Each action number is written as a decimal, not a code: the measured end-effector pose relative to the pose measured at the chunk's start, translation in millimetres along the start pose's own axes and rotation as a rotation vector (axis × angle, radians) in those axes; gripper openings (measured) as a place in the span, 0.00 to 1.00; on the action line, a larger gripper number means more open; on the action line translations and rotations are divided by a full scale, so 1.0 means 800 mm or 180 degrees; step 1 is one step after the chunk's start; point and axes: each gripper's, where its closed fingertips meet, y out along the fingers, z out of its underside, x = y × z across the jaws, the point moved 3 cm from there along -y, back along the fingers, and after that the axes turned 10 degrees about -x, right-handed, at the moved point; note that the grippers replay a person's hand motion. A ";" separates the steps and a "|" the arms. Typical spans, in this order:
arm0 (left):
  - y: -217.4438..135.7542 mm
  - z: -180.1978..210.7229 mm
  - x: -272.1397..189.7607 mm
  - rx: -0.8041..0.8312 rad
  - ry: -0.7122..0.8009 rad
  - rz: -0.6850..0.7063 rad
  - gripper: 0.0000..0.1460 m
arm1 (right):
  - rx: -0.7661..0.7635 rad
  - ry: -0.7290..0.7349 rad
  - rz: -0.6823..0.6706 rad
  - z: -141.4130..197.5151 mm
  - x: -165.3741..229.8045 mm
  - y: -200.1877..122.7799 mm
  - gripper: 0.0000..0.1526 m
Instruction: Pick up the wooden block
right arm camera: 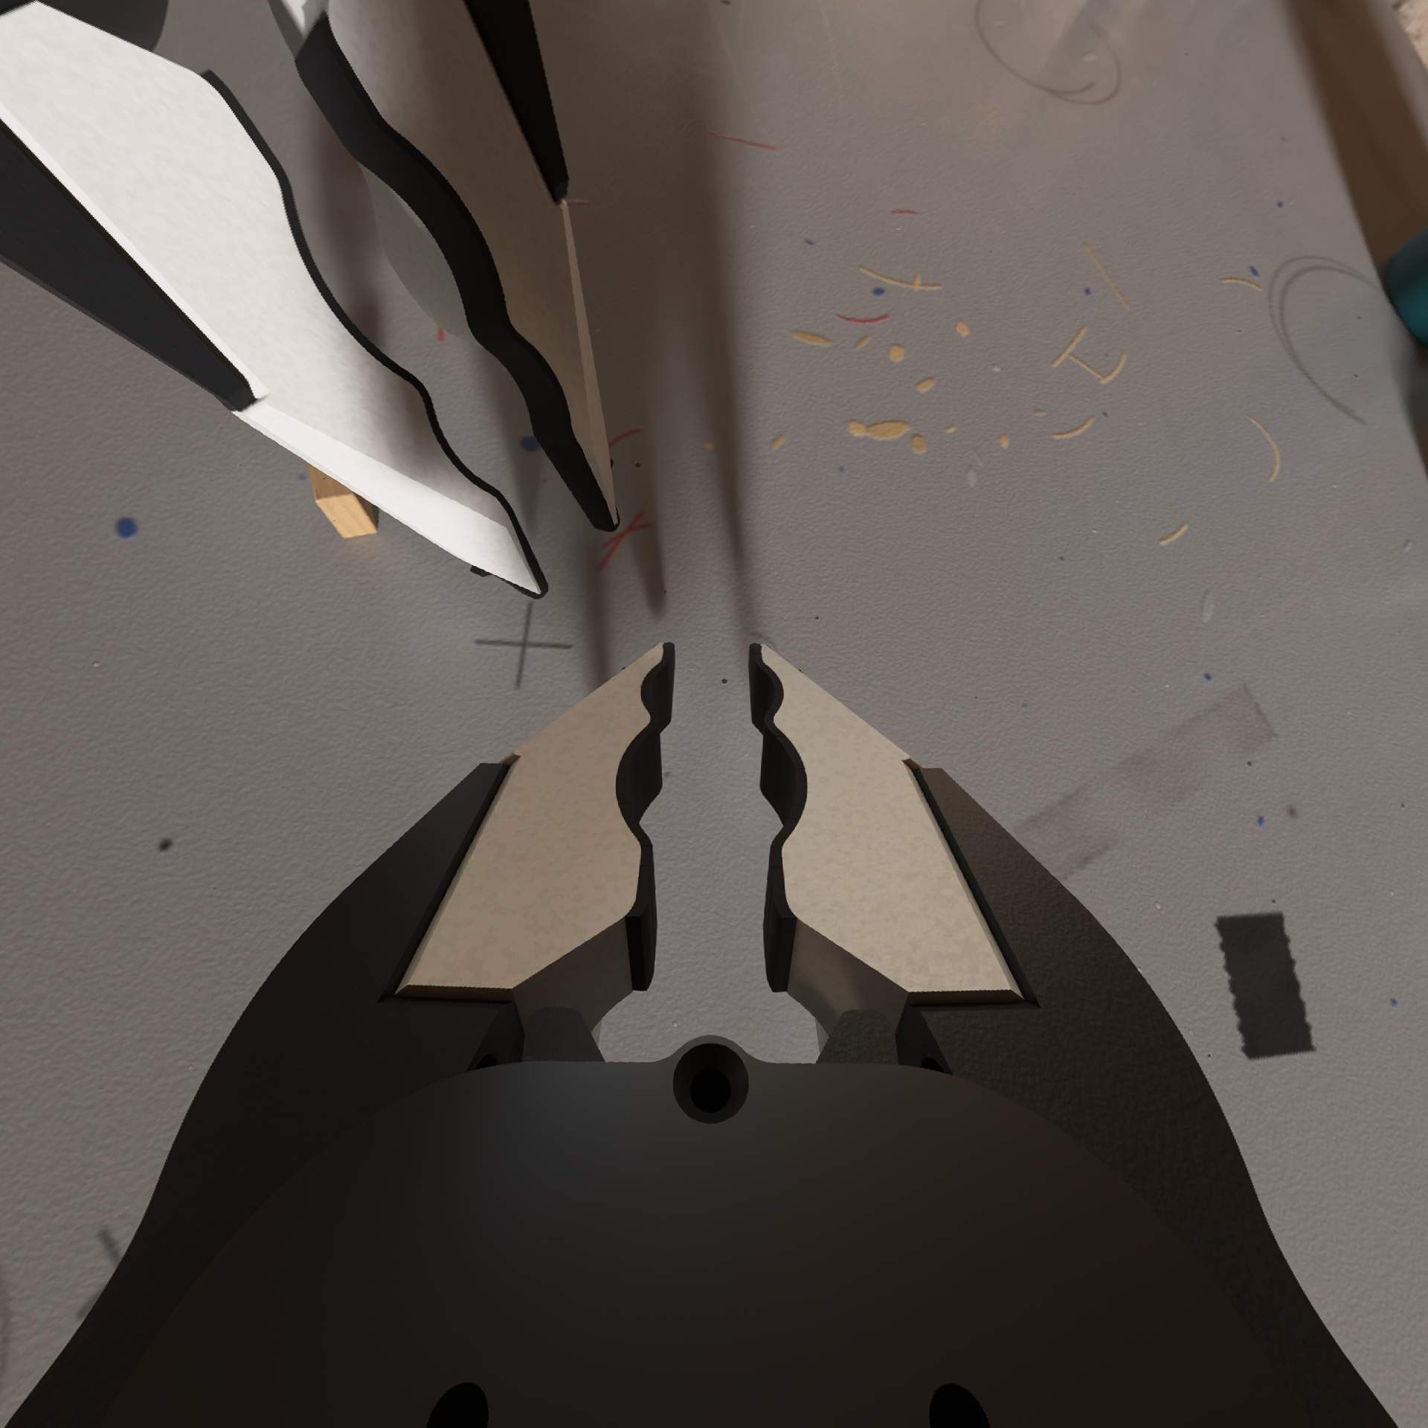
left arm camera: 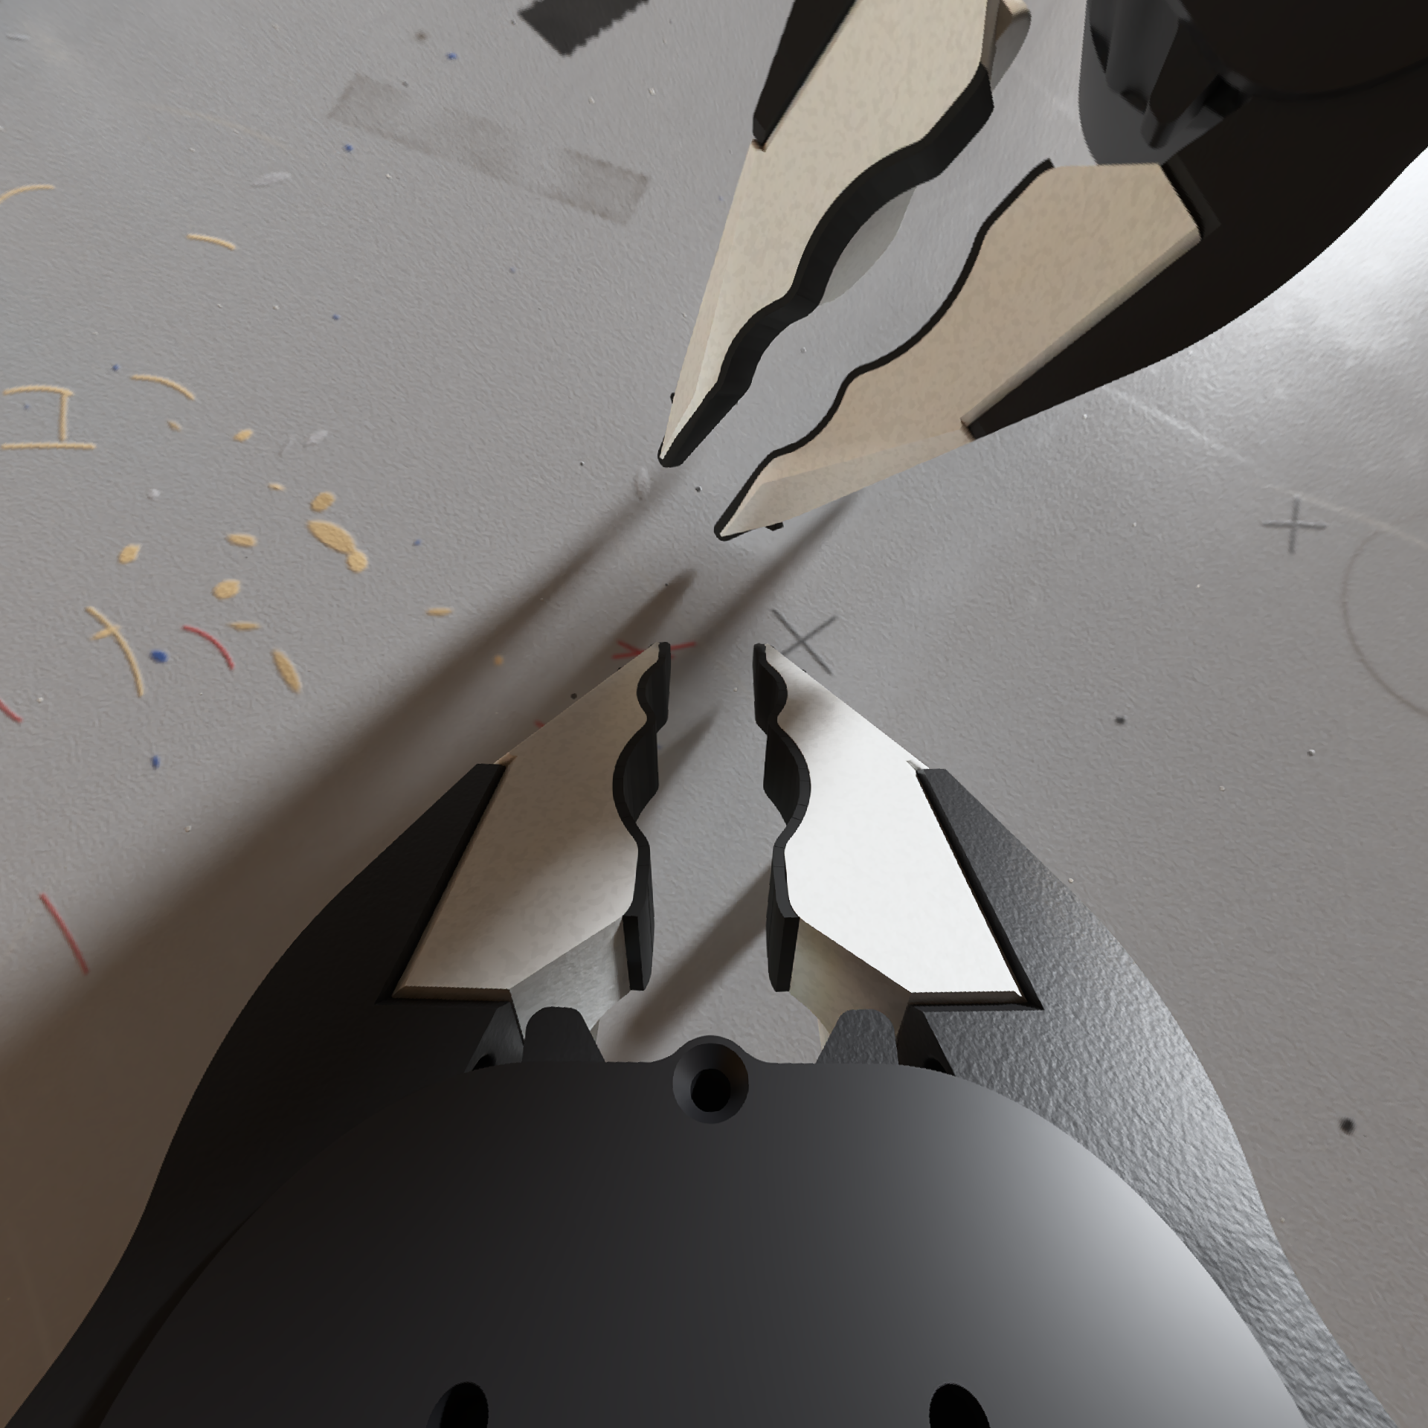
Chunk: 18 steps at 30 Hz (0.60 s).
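The wooden block (right arm camera: 345, 511) lies on the grey tabletop (right arm camera: 966, 695), seen only in the right wrist view, where 1 pale corner shows at upper left; the rest is hidden behind the nearer finger of the left gripper (right arm camera: 576, 558), which stands directly between this camera and the block. The left wrist view does not show the block at all. Neither gripper touches it. The left gripper (left arm camera: 711, 653) has its jaws parted by a narrow gap with only bare tabletop between them; it grips nothing. The right gripper (right arm camera: 711, 653) is likewise parted by a narrow gap and empty. The 2 grippers point toward each other, tips near but apart, each casting long shadows across the surface between them. In the left wrist view the right gripper (left arm camera: 695, 494) comes in from upper right, its tips just above the tabletop (left arm camera: 1082, 773). Surroundings, counted across both views: 1 black rectangular patch (right arm camera: 1265, 985) at the right; 1 faded grey smudged strip (right arm camera: 1151, 780) beside it; 1 scatter of tan flecks and strokes (right arm camera: 966, 386) with a few red and blue marks; 2 pencilled crosses in the left wrist view, 1 (left arm camera: 804, 640) close to the left gripper's tips and 1 (left arm camera: 1293, 525) farther right. 1 teal object (right arm camera: 1410, 286) is cut off at the right edge; its kind cannot be told.
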 end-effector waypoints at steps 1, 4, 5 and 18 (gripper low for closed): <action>-0.002 -0.002 0.001 -0.0042 -0.0027 0.0003 0.16 | -0.0020 0.0017 0.0025 -0.001 -0.001 -0.001 0.14; -0.013 -0.012 0.007 -0.0262 -0.0154 0.0040 0.19 | -0.0182 0.0063 0.0090 -0.007 -0.005 -0.007 0.17; -0.019 -0.015 0.011 -0.0336 -0.0195 0.0016 0.19 | -0.0237 0.0077 0.0114 -0.009 -0.007 -0.010 0.17; -0.071 -0.034 0.059 -0.1180 -0.1031 -0.0049 0.19 | -0.0640 0.0235 -0.0834 -0.044 0.073 -0.015 0.20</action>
